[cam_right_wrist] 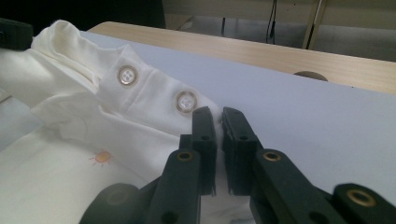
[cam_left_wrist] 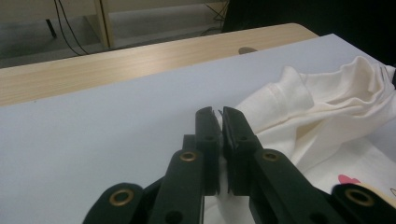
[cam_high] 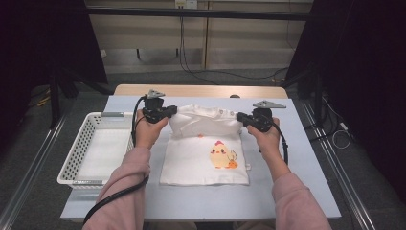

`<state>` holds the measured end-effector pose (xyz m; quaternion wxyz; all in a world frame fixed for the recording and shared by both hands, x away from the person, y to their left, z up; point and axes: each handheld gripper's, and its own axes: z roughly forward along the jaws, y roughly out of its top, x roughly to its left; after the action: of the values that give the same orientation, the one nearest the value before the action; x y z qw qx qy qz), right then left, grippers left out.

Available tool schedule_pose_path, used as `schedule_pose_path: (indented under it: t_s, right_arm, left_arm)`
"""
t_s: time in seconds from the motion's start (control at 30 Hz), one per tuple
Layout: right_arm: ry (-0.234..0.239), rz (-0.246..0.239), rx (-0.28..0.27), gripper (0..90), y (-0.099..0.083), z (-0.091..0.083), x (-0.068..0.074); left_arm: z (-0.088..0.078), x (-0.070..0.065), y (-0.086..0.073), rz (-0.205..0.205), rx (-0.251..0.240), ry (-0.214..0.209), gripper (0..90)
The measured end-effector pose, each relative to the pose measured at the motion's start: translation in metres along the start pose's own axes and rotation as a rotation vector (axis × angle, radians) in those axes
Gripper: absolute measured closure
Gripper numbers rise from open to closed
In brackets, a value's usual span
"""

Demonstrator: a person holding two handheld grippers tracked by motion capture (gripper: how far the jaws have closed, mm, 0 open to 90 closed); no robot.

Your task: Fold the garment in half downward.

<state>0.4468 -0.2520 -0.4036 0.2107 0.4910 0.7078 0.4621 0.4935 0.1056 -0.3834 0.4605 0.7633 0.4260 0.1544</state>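
Even, soft overhead light falls on the pale blue-grey desk in the high view, while both sides drop into near-black darkness. Shadows are faint and short under the cream cotton shirt with the chick print. No harsh glare anywhere. In both gripper views the black fingers sit slightly soft up close, and the background blurs gently. The whole picture is a little grainy.

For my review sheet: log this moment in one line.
left gripper: shut on shirt | right gripper: shut on shirt | top edge lifted | basket: left of the shirt
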Motion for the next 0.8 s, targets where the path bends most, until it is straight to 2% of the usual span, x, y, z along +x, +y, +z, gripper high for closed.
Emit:
schedule_pose_path:
  t_s: [0.17, 0.27, 0.4, 0.8]
  right_arm:
    - [0.005, -0.001, -0.005, 84.6, 0.0, -0.003, 0.001]
    - [0.012, -0.005, -0.002, 84.6, -0.002, -0.004, 0.002]
    - [0.015, 0.004, -0.004, 84.6, -0.005, -0.007, 0.002]
    - [0.029, -0.007, -0.005, 84.6, -0.013, -0.015, 0.006]
  left_arm:
    - [-0.002, -0.001, -0.002, -0.004, -0.007, 0.0, 86.2]
    - [-0.003, -0.002, -0.003, 0.007, 0.001, 0.0, 86.1]
    - [-0.005, -0.003, -0.006, 0.008, 0.0, -0.009, 86.2]
    - [-0.012, -0.009, -0.013, 0.015, -0.003, -0.028, 86.2]
